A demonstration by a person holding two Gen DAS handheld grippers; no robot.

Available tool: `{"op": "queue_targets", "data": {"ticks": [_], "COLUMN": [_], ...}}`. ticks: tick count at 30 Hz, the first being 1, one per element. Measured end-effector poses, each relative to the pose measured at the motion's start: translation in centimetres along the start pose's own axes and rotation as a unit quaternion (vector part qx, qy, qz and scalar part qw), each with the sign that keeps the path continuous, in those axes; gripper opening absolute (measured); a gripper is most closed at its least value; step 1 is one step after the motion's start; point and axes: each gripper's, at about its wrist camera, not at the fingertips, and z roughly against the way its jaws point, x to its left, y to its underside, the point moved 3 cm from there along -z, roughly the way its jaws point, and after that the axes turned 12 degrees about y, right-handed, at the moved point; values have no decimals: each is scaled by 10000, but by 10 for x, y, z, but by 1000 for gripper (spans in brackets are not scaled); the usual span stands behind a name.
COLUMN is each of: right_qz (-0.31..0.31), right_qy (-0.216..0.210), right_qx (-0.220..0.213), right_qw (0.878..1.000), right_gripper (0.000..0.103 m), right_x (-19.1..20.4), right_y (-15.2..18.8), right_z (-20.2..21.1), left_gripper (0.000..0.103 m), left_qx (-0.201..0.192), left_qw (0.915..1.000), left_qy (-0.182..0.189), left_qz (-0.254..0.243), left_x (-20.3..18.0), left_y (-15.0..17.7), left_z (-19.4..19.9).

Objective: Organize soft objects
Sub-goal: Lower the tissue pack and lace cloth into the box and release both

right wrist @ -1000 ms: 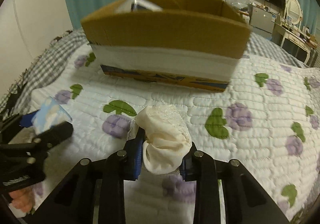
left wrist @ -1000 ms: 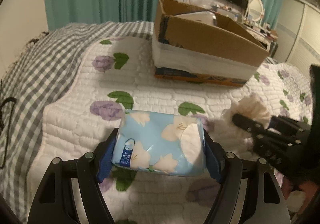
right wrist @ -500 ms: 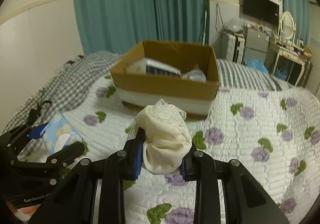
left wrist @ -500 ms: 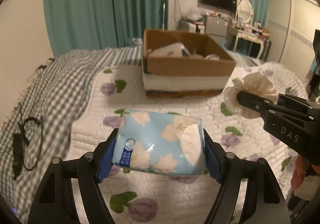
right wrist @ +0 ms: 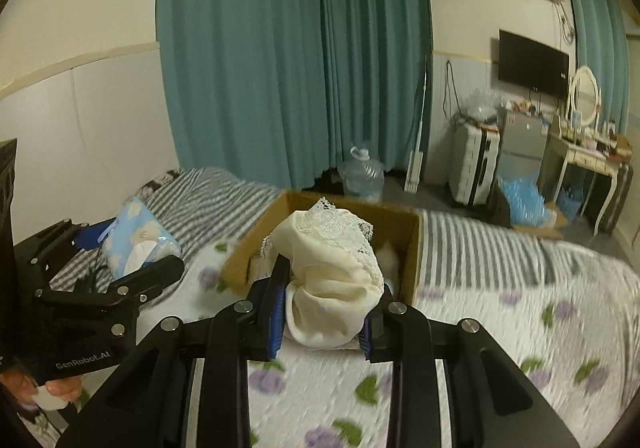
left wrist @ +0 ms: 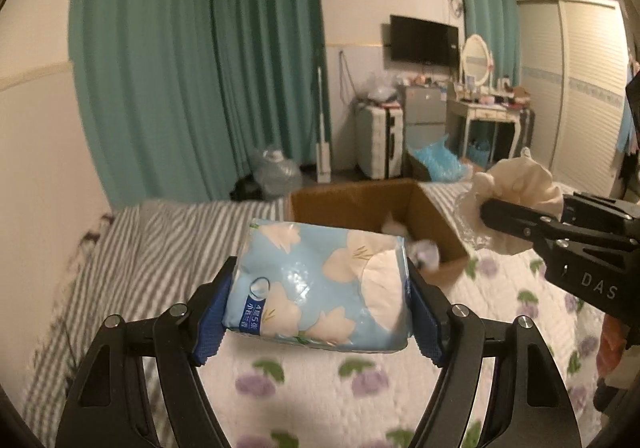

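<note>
I hold both loads high over the bed (left wrist: 320, 400) so each clears the wall of the cardboard box (left wrist: 360, 204) that sits ahead of and below my tools; dropping them in looks like the next step. My left tool (left wrist: 318, 302) is clamped on a tissue pack (left wrist: 320, 288), pads pressing its two short ends so it stays level. The pack is pale blue, glossy, printed with white flowers, slightly dented. My right tool (right wrist: 322, 314) is squeezed tight on a cream cloth bundle (right wrist: 332, 280), crumpled, with lace edging spilling over the top.
</note>
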Motion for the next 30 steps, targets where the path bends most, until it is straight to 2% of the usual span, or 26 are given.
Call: {"op": "queue_targets", "data": {"ticks": [4, 9, 11, 14, 19, 22, 23, 24, 25, 26, 27, 28, 30], "right_qz": [45, -32, -69, -164, -261, -298, -320, -351, -386, -404, -451, -493, -523], "right_qy": [72, 105, 117, 140, 155, 124, 147, 149, 199, 276, 416, 469, 596], "right_qx": [-81, 107, 248, 485, 726, 797, 822, 846, 844, 840, 794, 745, 653], "right_qw": [9999, 9999, 9996, 9986, 9969, 9963, 9960, 9957, 9955, 9953, 9950, 9949, 9947], "right_gripper": [28, 28, 28, 28, 28, 29, 34, 46, 50, 63, 83, 91, 93], "right_x": [-6, -16, -21, -28, -37, -36, -37, -37, -39, -39, -44, -45, -51], "right_y": [-30, -43, -42, -36, -26, -20, -19, -18, -18, -19, -21, -22, -28], "right_z": [-34, -96, -124, -166, -208, -218, -220, -221, -220, -220, -216, -213, -199], "left_gripper": [75, 75, 75, 75, 76, 77, 77, 77, 77, 78, 79, 79, 79], "left_qx": [-39, 91, 156, 382, 707, 799, 818, 840, 851, 844, 817, 797, 788], "left_qw": [9997, 9997, 9997, 9992, 9972, 9968, 9966, 9964, 9963, 9963, 9964, 9964, 9963], "left_qy": [-157, -121, -99, 122, -196, -93, -118, -130, -127, -160, -224, -273, -264], "left_qz": [-189, -204, -147, 45, -112, -27, -21, -26, -23, -7, 21, 61, 197], "left_x": [9, 19, 23, 29, 30, 32, 32, 31, 30, 31, 34, 35, 37], "left_y": [-29, -48, -50, -48, -38, -32, -32, -32, -32, -34, -33, -35, -38], "left_z": [-39, -103, -123, -158, -200, -206, -205, -206, -205, -204, -200, -197, -190]}}
